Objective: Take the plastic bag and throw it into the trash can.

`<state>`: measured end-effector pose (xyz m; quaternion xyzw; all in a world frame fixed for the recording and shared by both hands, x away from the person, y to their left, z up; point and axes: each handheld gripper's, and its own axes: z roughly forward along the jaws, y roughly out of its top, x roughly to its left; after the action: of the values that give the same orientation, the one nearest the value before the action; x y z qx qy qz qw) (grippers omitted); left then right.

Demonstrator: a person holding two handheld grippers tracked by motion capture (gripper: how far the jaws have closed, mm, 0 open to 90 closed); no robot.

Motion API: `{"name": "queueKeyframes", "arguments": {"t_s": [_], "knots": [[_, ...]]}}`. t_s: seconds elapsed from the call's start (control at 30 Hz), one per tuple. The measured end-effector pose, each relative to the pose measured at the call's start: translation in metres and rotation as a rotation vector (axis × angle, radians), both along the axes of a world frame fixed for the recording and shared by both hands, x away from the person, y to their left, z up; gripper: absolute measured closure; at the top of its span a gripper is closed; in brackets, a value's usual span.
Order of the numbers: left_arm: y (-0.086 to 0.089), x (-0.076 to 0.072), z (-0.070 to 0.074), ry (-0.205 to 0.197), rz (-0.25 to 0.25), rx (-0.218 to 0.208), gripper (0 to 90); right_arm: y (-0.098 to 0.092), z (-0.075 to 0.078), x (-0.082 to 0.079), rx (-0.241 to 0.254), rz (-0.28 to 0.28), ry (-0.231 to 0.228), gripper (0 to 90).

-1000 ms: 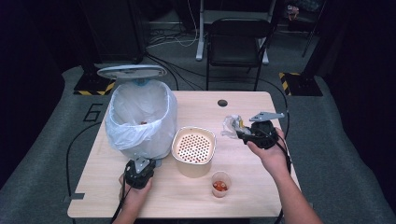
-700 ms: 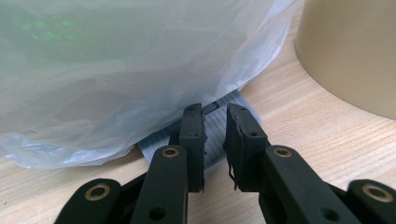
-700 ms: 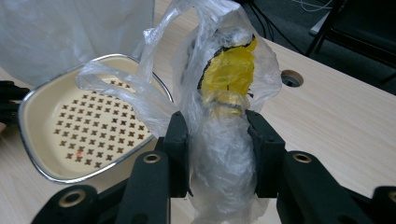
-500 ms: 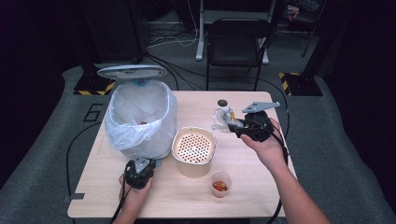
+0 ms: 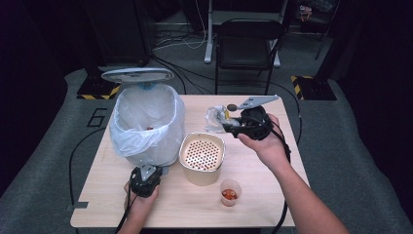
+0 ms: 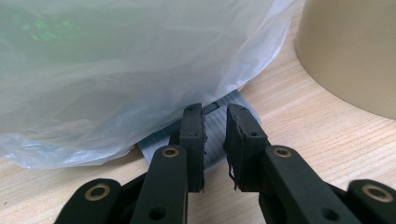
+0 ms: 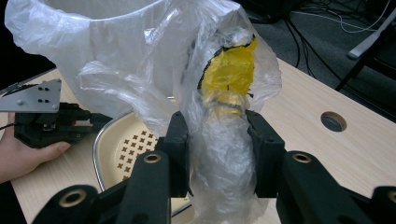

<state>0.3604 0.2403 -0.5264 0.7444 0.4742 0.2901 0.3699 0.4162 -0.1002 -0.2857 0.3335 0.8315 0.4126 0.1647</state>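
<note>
At left, the left gripper (image 5: 144, 179) rests pressed together at the foot of the lined bin (image 5: 146, 124). Right of the strainer bowl (image 5: 201, 157), the right gripper (image 5: 228, 124) pinches a crumpled plastic bag (image 7: 224, 154) above the table (image 5: 272, 195): light, soft, slippery, best gripped mid-bundle

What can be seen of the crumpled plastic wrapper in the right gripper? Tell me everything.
The crumpled plastic wrapper is thin, clear, wrinkled film bunched around something yellow with dark edges near its top. The right gripper is shut on its lower part, a black jaw pressing each side, and holds it upright above the table, between the bag-lined bin and the person's right hand.
</note>
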Motion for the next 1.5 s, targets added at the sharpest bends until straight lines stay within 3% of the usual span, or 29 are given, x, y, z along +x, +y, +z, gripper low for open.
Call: {"name": "queueKeyframes", "arguments": {"t_s": [0.47,0.8,1.13,1.3,1.5], "knots": [[-0.001,0.0,0.0,-0.003,0.005,-0.013,76.8,0.037,0.019,0.007,0.029,0.075,-0.006,66.1],[0.001,0.001,0.001,-0.015,0.0,0.024,76.8,0.079,0.028,0.014,0.023,0.143,-0.017,66.3],[0.001,0.001,0.001,-0.007,-0.003,0.017,76.8,0.107,0.038,0.017,0.024,0.163,-0.016,66.5],[0.001,0.001,0.0,-0.021,0.004,0.025,76.8,0.119,0.041,0.021,0.036,0.174,-0.023,66.5],[0.001,0.0,0.001,-0.007,-0.003,0.024,76.9,0.136,0.042,0.024,0.032,0.188,-0.029,66.7]]}}
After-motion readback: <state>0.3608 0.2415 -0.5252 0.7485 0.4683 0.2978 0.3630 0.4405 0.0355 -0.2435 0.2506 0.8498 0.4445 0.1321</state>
